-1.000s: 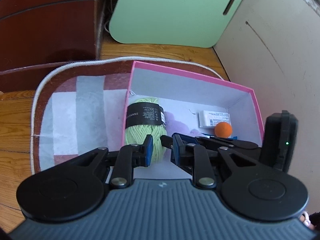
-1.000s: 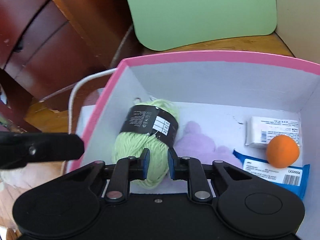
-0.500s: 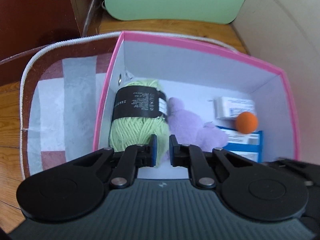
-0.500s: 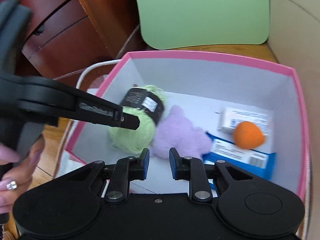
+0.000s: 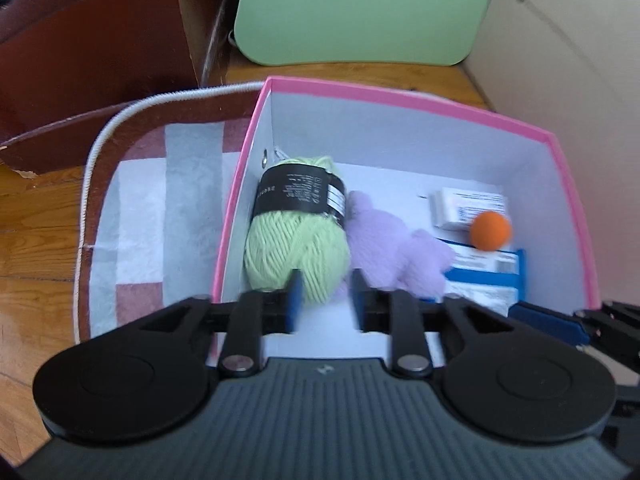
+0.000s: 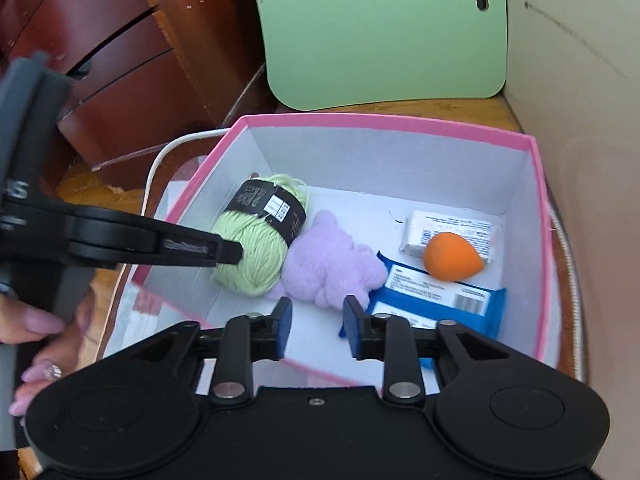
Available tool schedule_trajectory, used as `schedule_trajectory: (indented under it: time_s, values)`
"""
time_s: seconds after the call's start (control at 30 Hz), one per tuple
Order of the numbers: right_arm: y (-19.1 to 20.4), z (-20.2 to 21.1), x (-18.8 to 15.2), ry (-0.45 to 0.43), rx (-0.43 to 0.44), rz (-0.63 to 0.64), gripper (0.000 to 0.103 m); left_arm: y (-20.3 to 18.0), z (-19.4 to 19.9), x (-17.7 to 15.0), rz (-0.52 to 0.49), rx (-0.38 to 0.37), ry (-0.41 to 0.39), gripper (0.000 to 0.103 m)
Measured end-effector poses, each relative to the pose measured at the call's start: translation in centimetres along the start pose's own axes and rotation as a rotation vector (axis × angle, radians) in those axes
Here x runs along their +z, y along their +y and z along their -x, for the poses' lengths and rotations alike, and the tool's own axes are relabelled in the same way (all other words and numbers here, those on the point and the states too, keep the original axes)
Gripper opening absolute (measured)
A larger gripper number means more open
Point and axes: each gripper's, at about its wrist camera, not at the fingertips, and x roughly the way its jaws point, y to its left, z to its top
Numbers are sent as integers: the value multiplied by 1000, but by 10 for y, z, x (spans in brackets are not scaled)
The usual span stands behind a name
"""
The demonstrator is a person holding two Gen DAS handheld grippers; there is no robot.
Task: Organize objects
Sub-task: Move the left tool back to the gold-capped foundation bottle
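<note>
Both grippers have parted their jaws since a second ago, when each stood nearly shut, and the right one has drawn back so more of the box shows beneath it. Left gripper (image 5: 325, 298) hangs over the near left corner of the pink box (image 5: 400, 92), jaws opening, nothing pinched; the green yarn skein (image 5: 298, 236) shows just beyond the gap, untouched as far as can be seen. In the right wrist view its finger (image 6: 192, 248) reaches across the box's left rim toward the skein.

At far left a striped mat (image 5: 140, 208) with a white corded edge lies on the wood floor, bare and free of clutter. The box sits on it, white inside, its walls hemming every item in; a strip of bare bottom runs along the near wall.

Inside, left to right: the skein, pale green with a black paper band whose print is too small to read; a lilac plush toy (image 6: 328, 264) touching it; a blue wipes packet (image 6: 436, 292) with a white label and barcode; a white packet (image 6: 448, 232) near the back right; and an orange teardrop sponge (image 6: 450, 256) resting across both packets.

Right gripper (image 6: 318, 320) hovers above the near wall, jaws opening and empty.
</note>
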Motion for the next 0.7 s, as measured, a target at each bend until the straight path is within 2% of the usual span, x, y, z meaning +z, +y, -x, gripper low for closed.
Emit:
schedule_trajectory:
  time_s: [0.03, 0.13, 0.27, 0.37, 0.5, 0.7]
  values:
    - [3, 7, -1, 6, -7, 17, 42, -1, 10, -3, -4, -19, 3, 43]
    - [13, 30, -5, 34, -26, 51, 47, -2, 39, -18, -39, -59, 28, 45]
    - [20, 65, -11, 58, -30, 54, 54, 0, 74, -40, -107, -63, 86, 51]
    - [25, 97, -22, 43, -29, 84, 61, 3, 93, -57, -148, -78, 115, 56]
    - [27, 128, -45, 24, -17, 85, 69, 3, 112, -84, -190, -92, 117, 59]
    - [25, 143, -90, 77, 40, 54, 70, -6, 120, -129, -262, -163, 96, 60]
